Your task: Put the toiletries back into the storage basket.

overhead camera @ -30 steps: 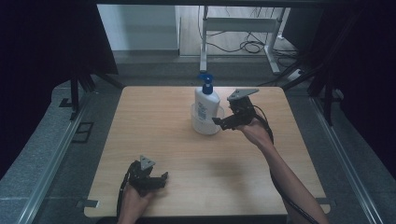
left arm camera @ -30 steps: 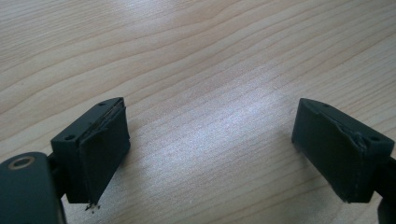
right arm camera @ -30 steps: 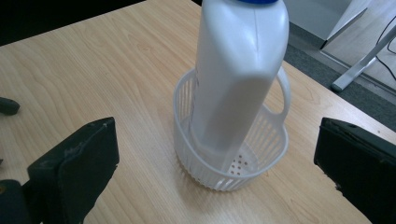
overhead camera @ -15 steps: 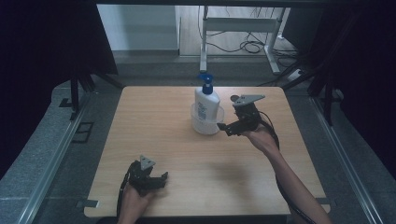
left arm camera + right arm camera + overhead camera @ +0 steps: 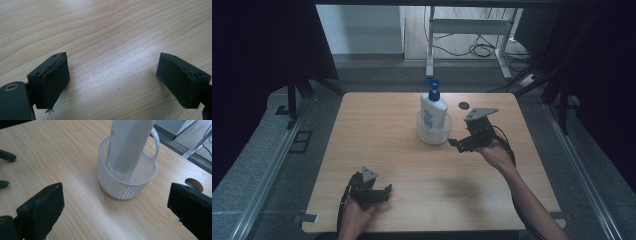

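A white pump bottle (image 5: 432,107) with a blue pump head stands upright in a small white slotted basket (image 5: 433,132) at the middle back of the wooden table (image 5: 377,130). In the right gripper view the bottle (image 5: 130,145) rises out of the basket (image 5: 117,183). My right gripper (image 5: 458,145) is open just right of the basket, not touching it; its jaws stand wide apart (image 5: 115,212). My left gripper (image 5: 382,192) rests near the front edge, open over bare wood (image 5: 112,82).
A round cable hole (image 5: 463,105) sits in the table behind the right gripper, also seen as the hole (image 5: 193,185) past the basket. Beyond the table lie a white stand's legs and cables (image 5: 482,47) on the floor. Dark curtains flank both sides.
My right gripper has drawn back from the basket toward the front right, away from the bottle. The left gripper has stayed put.
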Motion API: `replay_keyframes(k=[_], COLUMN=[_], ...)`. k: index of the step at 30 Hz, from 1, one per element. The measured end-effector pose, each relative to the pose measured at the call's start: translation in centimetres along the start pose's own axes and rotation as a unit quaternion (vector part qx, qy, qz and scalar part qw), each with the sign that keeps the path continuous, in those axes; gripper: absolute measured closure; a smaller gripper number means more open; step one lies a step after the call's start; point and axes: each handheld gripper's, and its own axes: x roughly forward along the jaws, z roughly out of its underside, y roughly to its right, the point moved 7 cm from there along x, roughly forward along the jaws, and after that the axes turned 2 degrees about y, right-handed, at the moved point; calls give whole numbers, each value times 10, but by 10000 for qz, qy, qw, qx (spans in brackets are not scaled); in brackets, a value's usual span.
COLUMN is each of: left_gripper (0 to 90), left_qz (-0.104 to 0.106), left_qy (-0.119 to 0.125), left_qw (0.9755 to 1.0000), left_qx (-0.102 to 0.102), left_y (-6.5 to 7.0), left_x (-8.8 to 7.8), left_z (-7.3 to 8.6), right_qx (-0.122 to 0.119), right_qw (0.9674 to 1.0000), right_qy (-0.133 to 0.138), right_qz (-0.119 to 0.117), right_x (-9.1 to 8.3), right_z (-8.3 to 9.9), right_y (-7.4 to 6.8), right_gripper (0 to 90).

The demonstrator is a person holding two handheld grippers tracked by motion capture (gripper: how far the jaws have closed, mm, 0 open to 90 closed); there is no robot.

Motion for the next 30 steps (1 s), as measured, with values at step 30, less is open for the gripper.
replay_keyframes(k=[30], left_gripper=[109], left_qz=[-6], left_qy=[38], left_qw=[10000], left_qx=[-37], left_y=[0], left_x=[1], left_z=[0], right_qx=[52], right_qw=[9997], right_qy=[-192], right_qz=[106], right_x=[-30], right_z=[49], right_y=[-4], right_gripper=[0])
